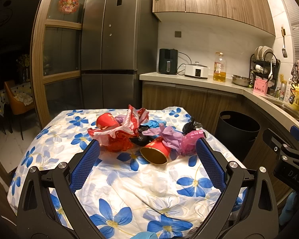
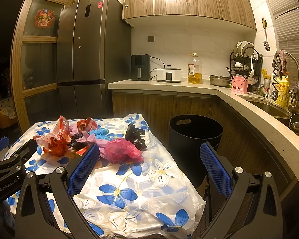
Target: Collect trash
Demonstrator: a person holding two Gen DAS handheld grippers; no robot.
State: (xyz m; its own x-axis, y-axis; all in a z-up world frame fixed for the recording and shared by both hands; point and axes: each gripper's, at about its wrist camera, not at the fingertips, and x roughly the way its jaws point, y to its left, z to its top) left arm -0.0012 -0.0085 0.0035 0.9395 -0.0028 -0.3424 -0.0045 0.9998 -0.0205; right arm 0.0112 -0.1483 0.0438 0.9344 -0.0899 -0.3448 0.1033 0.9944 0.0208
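A: Trash sits heaped on the tabletop (image 1: pixel 129 181), ahead of both sets of fingers. Nearest the left gripper (image 1: pixel 147 155): red paper cup (image 1: pixel 156 152) on its side, open mouth facing the camera, between and just beyond the fingertips.

B: Reason for that placement?

A: Judgement only: the pile is loose and central so single pieces can be picked off. The black bin (image 2: pixel 195 139) stands on the floor beside the tabletop, to the right of the right gripper (image 2: pixel 149 155), which suits short carries from that side.

B: Rest of the pile?

A: Second red cup (image 1: pixel 106 120) farther out, beyond the left fingertip. Red-and-white crumpled bag (image 1: pixel 121 129) next to it, touching it. Purple wrap (image 1: pixel 167 134), black bag (image 1: pixel 191 126), blue glove (image 1: pixel 154 123) tangled together behind the near cup. Pink crumpled bag (image 2: pixel 122 151) lies just ahead of the right gripper's left fingertip, apart from it.

B: Finger state, left?

A: Spread wide. Blue pads (image 1: pixel 85 165) clear of everything; nothing held, nothing touched as far as I can see.

B: Right?

A: Also spread wide, empty. One pad (image 2: pixel 215 171) overlaps the bin in view but hangs in front of it; contact not shown.

B: Step in hand?

A: Likely approach for a first pick. The near cup looks rigid and easy; the bags will probably crush and drag neighbours along.
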